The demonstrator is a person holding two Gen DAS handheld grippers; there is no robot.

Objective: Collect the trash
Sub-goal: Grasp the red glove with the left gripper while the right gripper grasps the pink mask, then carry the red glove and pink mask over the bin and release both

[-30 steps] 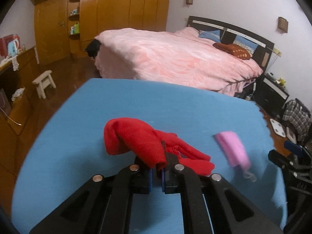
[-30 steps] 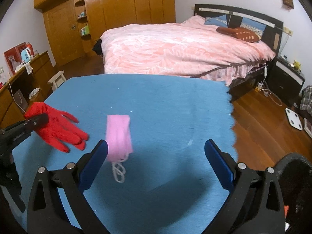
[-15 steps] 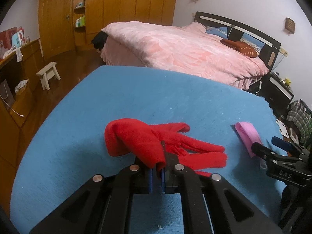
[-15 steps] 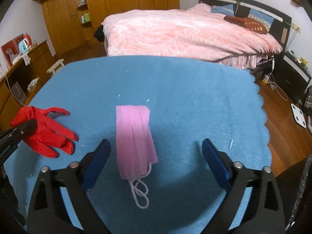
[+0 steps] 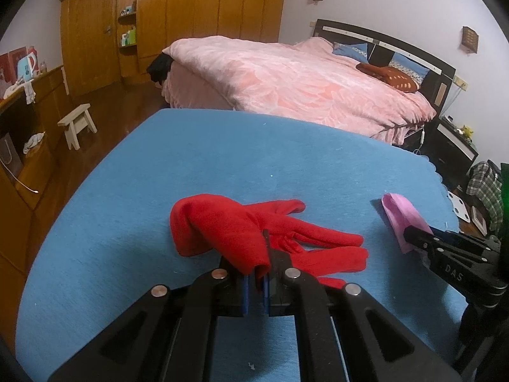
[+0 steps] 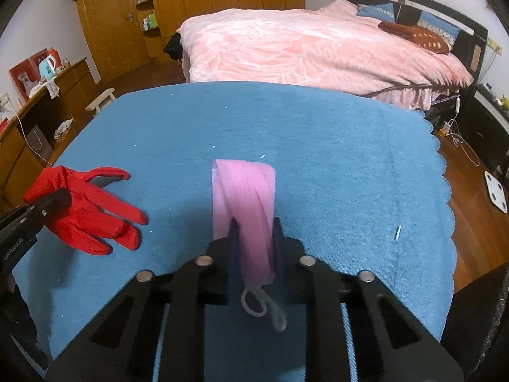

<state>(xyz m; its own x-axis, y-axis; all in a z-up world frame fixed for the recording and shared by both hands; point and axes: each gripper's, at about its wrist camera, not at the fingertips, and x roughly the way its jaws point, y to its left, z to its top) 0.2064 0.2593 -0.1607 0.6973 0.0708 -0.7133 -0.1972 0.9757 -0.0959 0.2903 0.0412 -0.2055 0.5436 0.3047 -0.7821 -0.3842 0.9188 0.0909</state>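
A red glove (image 5: pixel 254 232) lies on the blue tablecloth (image 5: pixel 222 159), its cuff pinched in my left gripper (image 5: pixel 256 273), which is shut on it. The same red glove (image 6: pixel 86 210) shows at the left in the right wrist view, under the left gripper's tip (image 6: pixel 47 207). A folded pink face mask (image 6: pixel 243 203) with white ear loops sits between the jaws of my right gripper (image 6: pixel 253 238); those jaws are closing and squeeze the mask's near end. In the left wrist view the pink mask (image 5: pixel 399 216) is at the right, held by the right gripper (image 5: pixel 413 238).
A bed with a pink cover (image 5: pixel 302 86) stands beyond the table. Wooden wardrobes (image 5: pixel 191 16) line the back wall, and a small white stool (image 5: pixel 78 124) is on the floor at the left. The cloth's scalloped right edge (image 6: pixel 445 191) borders wooden floor with a white scale (image 6: pixel 496 191).
The right gripper's jaws have come together from wide open onto the pink mask after moving down over it. The left gripper has kept its hold on the red glove.
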